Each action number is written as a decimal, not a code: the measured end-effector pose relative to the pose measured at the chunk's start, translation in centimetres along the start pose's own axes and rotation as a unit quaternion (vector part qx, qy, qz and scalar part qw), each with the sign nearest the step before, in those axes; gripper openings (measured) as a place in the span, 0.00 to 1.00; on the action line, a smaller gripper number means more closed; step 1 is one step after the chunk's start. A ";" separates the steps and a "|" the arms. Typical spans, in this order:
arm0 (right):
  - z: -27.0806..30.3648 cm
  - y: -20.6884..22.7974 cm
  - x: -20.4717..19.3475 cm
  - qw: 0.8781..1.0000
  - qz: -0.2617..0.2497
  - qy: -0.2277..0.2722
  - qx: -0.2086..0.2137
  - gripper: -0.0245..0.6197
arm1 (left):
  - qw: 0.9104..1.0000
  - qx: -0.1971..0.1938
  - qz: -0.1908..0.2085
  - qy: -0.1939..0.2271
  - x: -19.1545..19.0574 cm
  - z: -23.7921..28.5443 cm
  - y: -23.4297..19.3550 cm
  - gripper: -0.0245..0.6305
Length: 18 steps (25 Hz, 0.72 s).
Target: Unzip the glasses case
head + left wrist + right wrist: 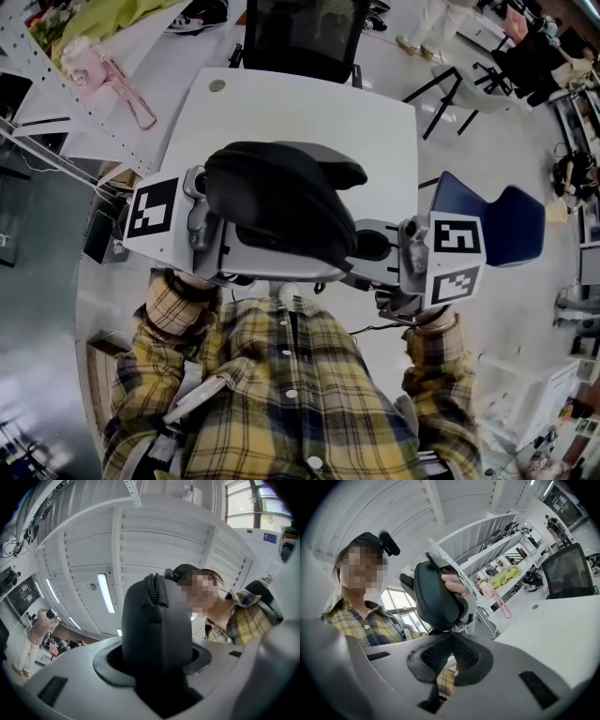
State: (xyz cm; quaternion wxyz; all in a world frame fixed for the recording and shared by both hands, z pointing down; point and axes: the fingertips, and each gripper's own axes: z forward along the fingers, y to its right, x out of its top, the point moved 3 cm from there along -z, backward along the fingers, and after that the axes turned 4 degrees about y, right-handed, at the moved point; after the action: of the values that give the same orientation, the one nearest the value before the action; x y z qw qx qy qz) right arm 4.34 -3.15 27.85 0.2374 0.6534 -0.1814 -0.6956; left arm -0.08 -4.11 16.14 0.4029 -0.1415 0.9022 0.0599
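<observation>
Holding the glasses case (277,202) up over the desk (309,108), I have it clamped in my left fingers (79,677). My right fingers (436,653) are pinched together at its end; whether they have the zip pull I cannot tell. I'd brace the case and draw round its edge, not outward.

Black glasses case (277,211) — left gripper (217,246), right gripper (367,247), white table (309,103)

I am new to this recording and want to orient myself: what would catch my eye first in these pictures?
The black glasses case stands out, held up in front of the person's plaid shirt and clamped in the left gripper. The right gripper has its fingers closed together just under the case's end. Beyond them lies a white table.
</observation>
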 end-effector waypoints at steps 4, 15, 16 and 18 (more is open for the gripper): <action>0.2 0.1 0.0 1.000 0.010 0.013 0.002 0.04 | 1.000 0.000 -0.002 -0.002 0.0 -0.1 -0.1 0.41; -0.2 0.2 -0.2 0.999 -0.028 0.024 -0.039 0.04 | 0.998 0.025 0.026 -0.060 -0.5 -0.2 -0.3 0.41; -0.3 0.2 -0.2 0.998 -0.033 0.026 -0.043 0.04 | 0.997 0.028 0.027 -0.064 -0.6 -0.3 -0.3 0.41; -0.6 0.3 -0.1 0.997 -0.044 0.032 -0.054 0.04 | 0.996 0.038 0.029 -0.069 -0.5 -0.5 -0.5 0.41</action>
State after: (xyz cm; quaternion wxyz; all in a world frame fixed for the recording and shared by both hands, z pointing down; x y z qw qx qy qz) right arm 5.01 -3.29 28.04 0.2473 0.6689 -0.1072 -0.6928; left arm 0.06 -4.63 16.81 0.4672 -0.0954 0.8777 0.0473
